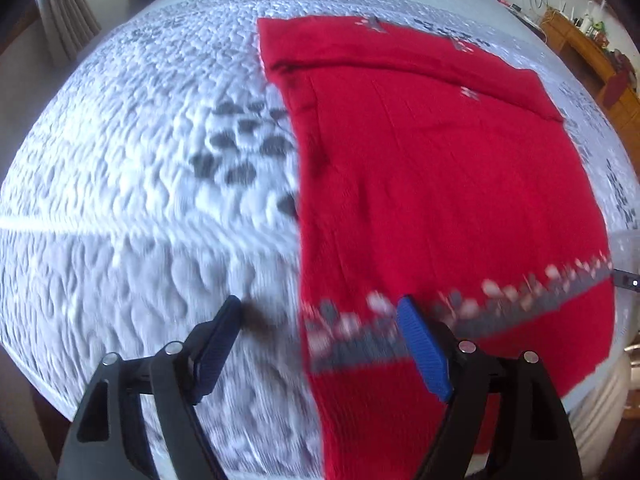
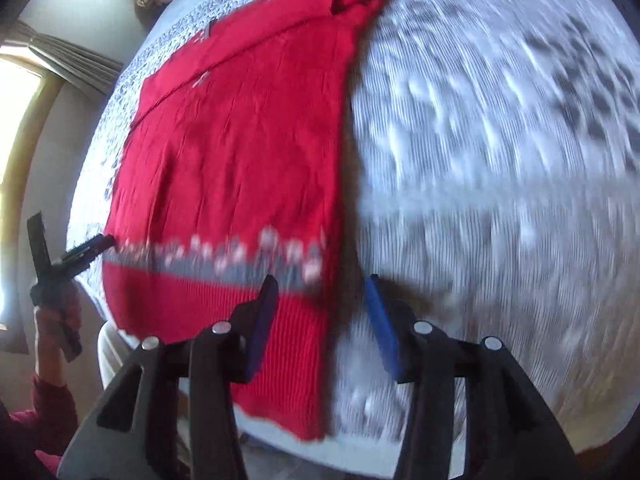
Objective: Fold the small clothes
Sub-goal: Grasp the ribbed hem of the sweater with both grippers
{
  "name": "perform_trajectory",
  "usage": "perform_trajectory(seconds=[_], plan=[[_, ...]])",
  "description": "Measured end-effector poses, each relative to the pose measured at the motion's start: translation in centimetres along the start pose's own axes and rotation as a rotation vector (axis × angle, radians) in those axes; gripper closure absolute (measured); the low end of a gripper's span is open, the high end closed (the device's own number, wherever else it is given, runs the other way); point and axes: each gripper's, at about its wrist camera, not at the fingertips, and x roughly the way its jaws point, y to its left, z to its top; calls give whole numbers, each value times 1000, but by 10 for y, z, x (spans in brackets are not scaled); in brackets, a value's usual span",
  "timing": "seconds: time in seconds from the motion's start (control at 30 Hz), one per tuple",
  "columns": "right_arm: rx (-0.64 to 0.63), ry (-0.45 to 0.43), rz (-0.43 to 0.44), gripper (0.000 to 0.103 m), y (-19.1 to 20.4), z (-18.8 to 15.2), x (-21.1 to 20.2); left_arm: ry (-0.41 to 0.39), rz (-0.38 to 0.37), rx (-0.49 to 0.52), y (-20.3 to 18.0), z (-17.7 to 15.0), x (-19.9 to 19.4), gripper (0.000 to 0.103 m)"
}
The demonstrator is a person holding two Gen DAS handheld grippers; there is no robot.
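A red knit sweater (image 1: 440, 168) with a grey and white patterned band near its hem lies flat on a white quilted bedspread (image 1: 140, 200); a folded part runs across its far end. My left gripper (image 1: 322, 312) hovers open over the sweater's left edge by the band, nothing between its blue pads. In the right wrist view the sweater (image 2: 232, 152) fills the left half. My right gripper (image 2: 322, 282) is open above the sweater's right edge at the band, gripping nothing. The left gripper (image 2: 90, 248) shows at the sweater's other side, held by a hand (image 2: 56, 316).
The bedspread (image 2: 500, 200) carries grey leaf prints and stretches wide on both sides of the sweater. The bed's near edge runs just below the grippers. A wooden shelf (image 1: 592, 56) with small items stands at the far right, and curtains (image 2: 72, 60) and a bright window (image 2: 16, 120) at the left.
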Motion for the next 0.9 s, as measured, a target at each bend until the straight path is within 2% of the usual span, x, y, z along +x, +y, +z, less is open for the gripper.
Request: perform_trajectory(seconds=[0.13, 0.23, 0.4, 0.5, 0.57, 0.6, 0.7, 0.73, 0.77, 0.83, 0.9], plan=[[-4, 14, 5, 57, 4, -20, -4, 15, -38, -6, -2, -26, -9, 23], [-6, 33, 44, 57, 8, -35, -2, 28, -63, -22, -2, -44, -13, 23], [-10, 46, 72, 57, 10, -51, 5, 44, -117, -37, -3, -59, -16, 24], [-11, 45, 94, 58, 13, -53, 8, 54, -121, -60, 0, -65, -17, 37], [-10, 52, 114, 70, 15, -55, 9, 56, -101, -60, 2, -69, -19, 46], [-13, 53, 111, 72, 16, -56, 10, 60, -106, -67, 4, -71, -19, 58], [-10, 60, 136, 91, 17, -56, 12, 77, -156, -106, 9, -78, -22, 76], [-3, 61, 161, 93, 17, -56, 12, 84, -174, -114, 11, -79, -22, 82], [-1, 59, 171, 94, 16, -56, 11, 92, -201, -131, 13, -81, -22, 92], [-1, 54, 179, 95, 16, -56, 8, 101, -281, -186, 20, -85, -24, 95], [8, 47, 226, 95, 16, -55, 3, 87, -306, -201, 24, -87, -29, 95]])
